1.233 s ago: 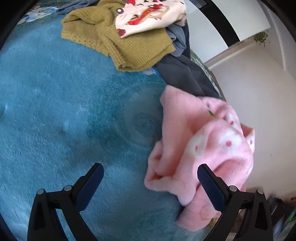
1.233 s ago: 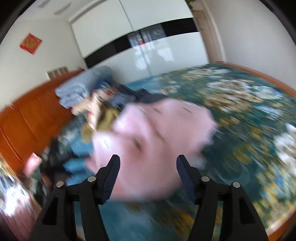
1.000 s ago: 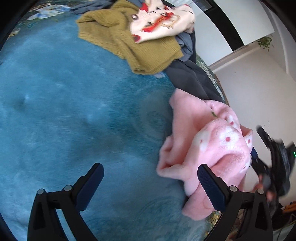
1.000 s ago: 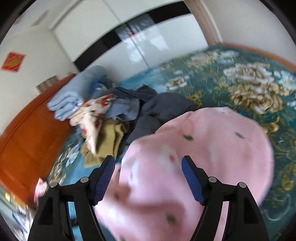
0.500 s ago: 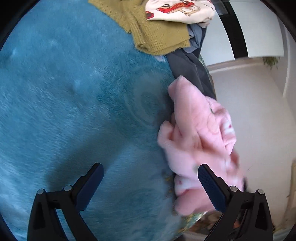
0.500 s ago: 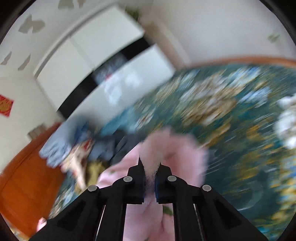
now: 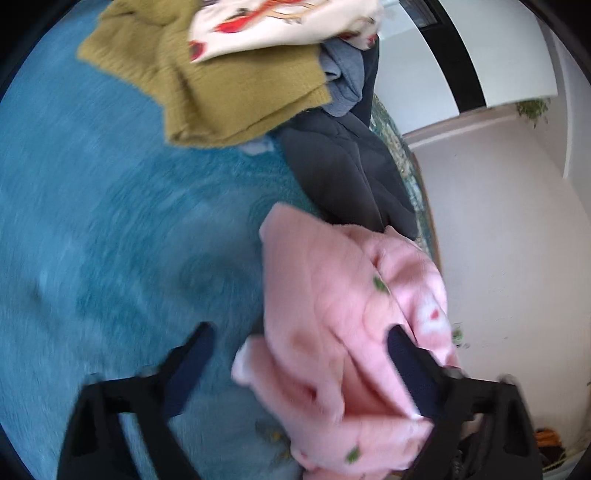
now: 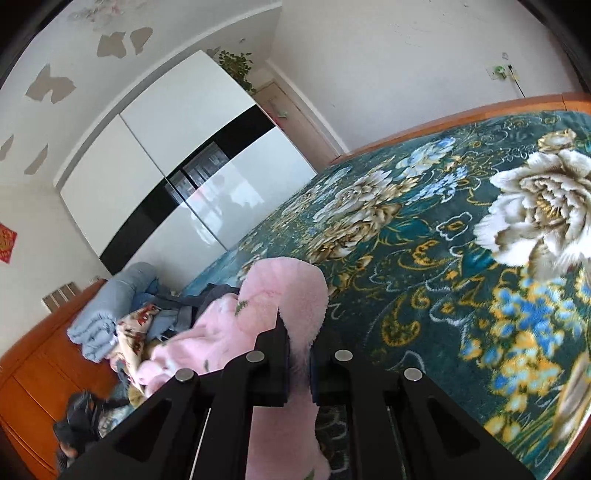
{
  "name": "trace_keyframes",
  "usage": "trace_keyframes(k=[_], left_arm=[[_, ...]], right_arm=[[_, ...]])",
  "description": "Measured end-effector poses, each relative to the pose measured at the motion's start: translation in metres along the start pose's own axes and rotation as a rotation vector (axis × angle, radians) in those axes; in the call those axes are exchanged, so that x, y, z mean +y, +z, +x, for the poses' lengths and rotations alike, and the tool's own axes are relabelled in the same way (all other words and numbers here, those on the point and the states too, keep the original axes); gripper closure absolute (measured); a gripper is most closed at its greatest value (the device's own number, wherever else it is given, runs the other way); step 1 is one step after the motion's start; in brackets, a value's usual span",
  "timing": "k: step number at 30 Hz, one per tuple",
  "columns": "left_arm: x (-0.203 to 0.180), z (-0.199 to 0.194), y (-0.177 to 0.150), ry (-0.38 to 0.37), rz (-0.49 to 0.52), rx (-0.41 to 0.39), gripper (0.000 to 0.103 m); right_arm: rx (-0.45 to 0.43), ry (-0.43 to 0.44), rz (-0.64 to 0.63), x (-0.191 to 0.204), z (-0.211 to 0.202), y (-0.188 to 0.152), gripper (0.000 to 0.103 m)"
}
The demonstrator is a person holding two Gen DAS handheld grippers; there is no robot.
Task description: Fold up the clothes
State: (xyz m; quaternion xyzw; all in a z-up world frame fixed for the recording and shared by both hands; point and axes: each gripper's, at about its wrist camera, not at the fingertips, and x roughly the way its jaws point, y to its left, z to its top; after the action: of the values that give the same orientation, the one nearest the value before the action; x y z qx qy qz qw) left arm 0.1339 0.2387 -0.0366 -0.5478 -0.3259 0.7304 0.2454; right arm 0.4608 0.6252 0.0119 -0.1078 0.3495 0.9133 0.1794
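A fluffy pink garment [image 7: 343, 314] with small flower prints lies bunched on the teal blanket [image 7: 92, 240]. My left gripper [image 7: 299, 365] is open, its right finger [image 7: 410, 373] against the pink fabric and its left finger [image 7: 184, 369] over the blanket; the garment's lower edge sits between them. In the right wrist view my right gripper [image 8: 297, 354] is shut on a raised fold of the pink garment [image 8: 288, 291], which drapes back toward the clothes pile.
A pile of clothes sits beyond: an olive knit sweater [image 7: 229, 81], a cream printed top [image 7: 280, 26], a grey garment [image 7: 343, 85] and a dark one [image 7: 347, 173]. Folded blue bedding [image 8: 110, 314] lies by the wooden headboard [image 8: 33, 369]. A floral bedspread [image 8: 461, 277] stretches right.
My right gripper has closed on the pink garment and lifted a fold of it. The left gripper has moved in toward the garment, which now reaches between its fingers.
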Motion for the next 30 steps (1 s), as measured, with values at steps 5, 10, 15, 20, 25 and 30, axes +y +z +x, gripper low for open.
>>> trace_keyframes(k=[5,10,15,20,25,30], left_arm=[[0.005,0.017,0.009,0.031,-0.044,0.024,0.086],[0.008,0.001,0.015,0.038,-0.053,-0.043,0.098],[0.006,-0.104,0.028,0.04,0.044,-0.31,0.099],[0.008,-0.221,0.042,0.045,0.144,-0.596,0.099],[0.08,-0.266,0.056,0.229,0.061,-0.653,0.099],[0.151,-0.238,0.072,0.338,-0.097,-0.53,0.099]], right_arm=[[0.018,0.006,0.01,-0.007,0.005,-0.002,0.095],[0.033,0.04,0.004,-0.008,0.008,-0.002,0.095],[0.064,0.13,-0.039,0.008,0.01,-0.008,0.094],[0.14,0.299,-0.125,0.045,0.017,-0.028,0.094],[0.24,0.378,-0.191,0.074,0.031,-0.053,0.094],[0.289,0.386,-0.26,0.089,0.034,-0.069,0.094]])
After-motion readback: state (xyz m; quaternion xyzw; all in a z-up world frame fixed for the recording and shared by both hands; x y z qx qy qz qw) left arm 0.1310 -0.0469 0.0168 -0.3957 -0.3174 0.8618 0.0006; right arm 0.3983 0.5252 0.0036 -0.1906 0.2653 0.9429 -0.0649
